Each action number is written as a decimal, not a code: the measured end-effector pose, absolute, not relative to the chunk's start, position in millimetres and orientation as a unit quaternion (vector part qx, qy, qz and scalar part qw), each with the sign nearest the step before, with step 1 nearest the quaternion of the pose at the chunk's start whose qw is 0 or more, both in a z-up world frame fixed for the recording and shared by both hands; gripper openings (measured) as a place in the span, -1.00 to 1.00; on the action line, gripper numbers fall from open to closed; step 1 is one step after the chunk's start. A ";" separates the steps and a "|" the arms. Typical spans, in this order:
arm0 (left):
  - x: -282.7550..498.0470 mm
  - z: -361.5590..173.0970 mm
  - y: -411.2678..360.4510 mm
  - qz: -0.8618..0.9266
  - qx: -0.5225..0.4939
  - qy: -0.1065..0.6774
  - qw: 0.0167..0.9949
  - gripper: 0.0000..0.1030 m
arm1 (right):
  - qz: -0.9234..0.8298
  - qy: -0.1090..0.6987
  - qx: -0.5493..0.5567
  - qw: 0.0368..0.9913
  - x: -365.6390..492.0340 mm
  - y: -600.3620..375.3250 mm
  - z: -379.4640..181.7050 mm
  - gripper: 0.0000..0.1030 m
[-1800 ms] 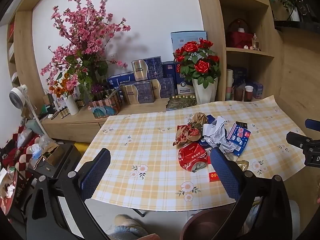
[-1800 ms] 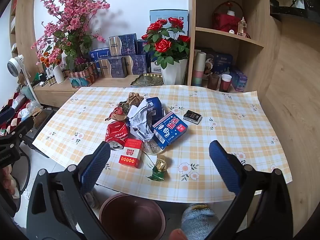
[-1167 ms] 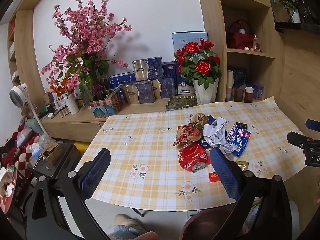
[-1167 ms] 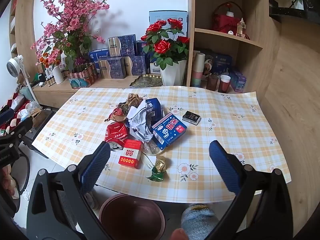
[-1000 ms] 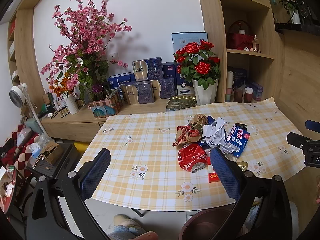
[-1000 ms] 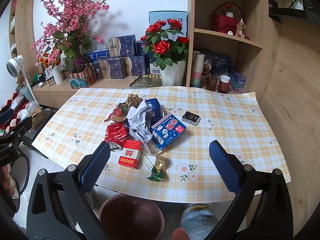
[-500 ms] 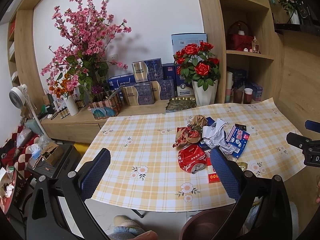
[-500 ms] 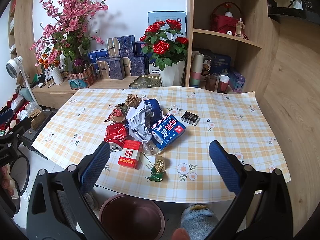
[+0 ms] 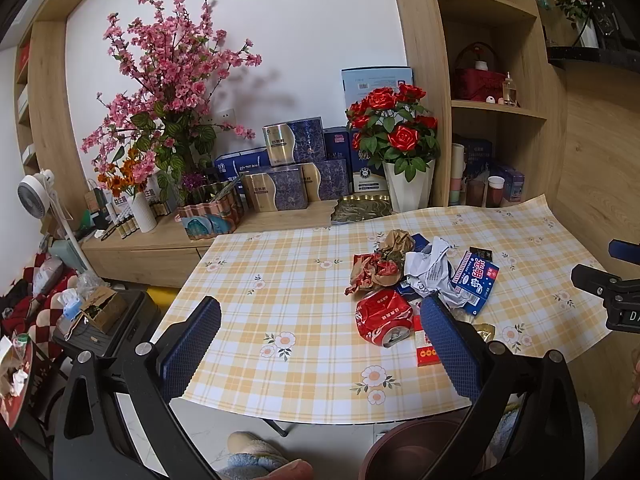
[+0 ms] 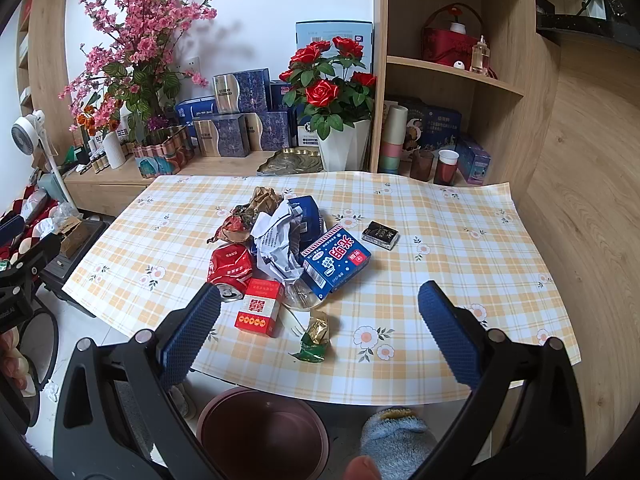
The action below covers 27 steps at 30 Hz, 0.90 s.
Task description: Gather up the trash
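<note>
A heap of trash lies mid-table: a crushed red can (image 10: pixel 229 270), a small red box (image 10: pixel 258 307), crumpled white paper (image 10: pixel 276 246), a blue carton (image 10: pixel 335 259), brown and red wrappers (image 10: pixel 244 216), a green-gold foil wrapper (image 10: pixel 314 338) and a small black box (image 10: pixel 380 235). A dark red bin (image 10: pixel 262 432) stands on the floor under the near table edge. My right gripper (image 10: pixel 320 336) is open above that edge, short of the heap. My left gripper (image 9: pixel 320 340) hangs open, holding nothing, left of the can (image 9: pixel 384 316).
The checked tablecloth (image 10: pixel 460 256) covers the table. Behind it a sideboard carries a white vase of red roses (image 10: pixel 332 96), a pink blossom plant (image 10: pixel 136 40) and gift boxes. Shelves with cups stand back right. A fan (image 9: pixel 38 188) and cluttered stool sit left. Slippered feet show below.
Both views have shifted only slightly; the heap sits a little lower and farther off in each. Both grippers stay open and nothing on the table has moved.
</note>
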<state>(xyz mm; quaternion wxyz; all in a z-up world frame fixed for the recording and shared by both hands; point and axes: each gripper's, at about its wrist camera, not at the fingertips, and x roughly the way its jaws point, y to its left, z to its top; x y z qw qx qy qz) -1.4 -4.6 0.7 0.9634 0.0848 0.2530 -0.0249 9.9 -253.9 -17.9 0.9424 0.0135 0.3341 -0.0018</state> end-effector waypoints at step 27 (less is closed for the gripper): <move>3.8 -4.9 -15.3 -0.041 0.078 0.246 0.965 0.90 | -0.017 0.337 0.012 0.941 9.4 -253.9 -32.9 0.89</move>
